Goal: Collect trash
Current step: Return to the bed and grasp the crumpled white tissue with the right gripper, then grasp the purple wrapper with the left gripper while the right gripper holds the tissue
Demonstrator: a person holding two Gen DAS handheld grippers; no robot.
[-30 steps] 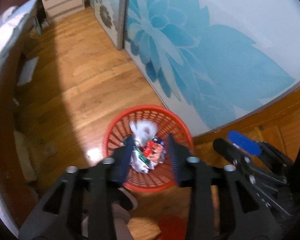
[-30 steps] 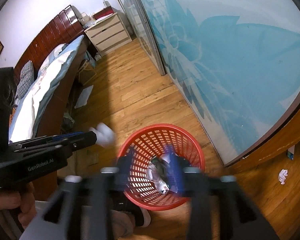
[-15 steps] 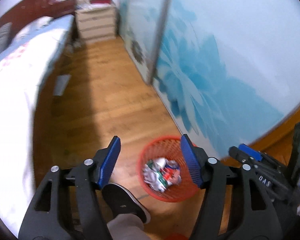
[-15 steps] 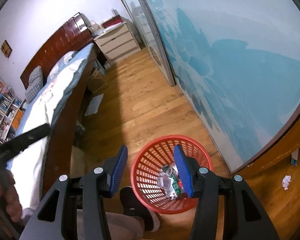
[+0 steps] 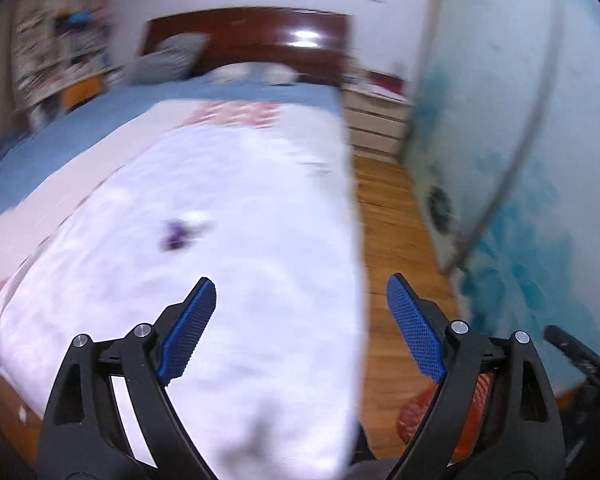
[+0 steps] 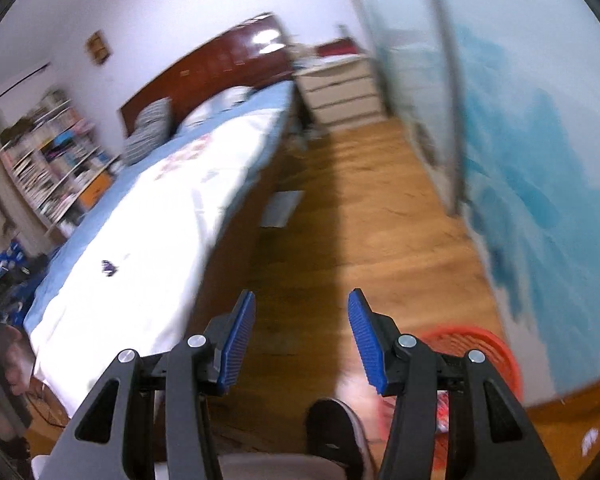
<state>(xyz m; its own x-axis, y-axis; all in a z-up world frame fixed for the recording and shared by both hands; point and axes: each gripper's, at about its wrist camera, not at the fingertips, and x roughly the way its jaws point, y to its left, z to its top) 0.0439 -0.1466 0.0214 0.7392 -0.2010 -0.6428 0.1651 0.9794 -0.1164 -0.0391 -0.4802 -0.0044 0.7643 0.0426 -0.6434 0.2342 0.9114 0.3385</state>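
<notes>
A small purple scrap (image 5: 176, 236) lies on the white bed cover (image 5: 240, 208), ahead and left of my left gripper (image 5: 300, 284). That gripper's jaws are opening wide and hold nothing. The red mesh basket (image 5: 410, 416) shows low at the right, partly behind the right finger. In the right wrist view my right gripper (image 6: 302, 296) stands half open over the wooden floor, with nothing between its blue pads. The basket (image 6: 480, 340) sits just right of it, with the purple scrap (image 6: 109, 267) far left on the bed. A crumpled white paper (image 6: 590, 436) lies on the floor at the lower right.
The bed (image 6: 172, 184) fills the left side, with a sliding door with a blue flower print (image 6: 540, 160) on the right. Between them runs a wooden floor strip (image 6: 360, 200) with a flat sheet (image 6: 280, 208) on it. A dresser (image 6: 340, 88) stands at the far end. The person's shoe (image 6: 336, 432) is beside the basket.
Both views have swung up and left, from over the basket to the bed. The left jaws have spread much wider. The basket has slid to the lower right of both views.
</notes>
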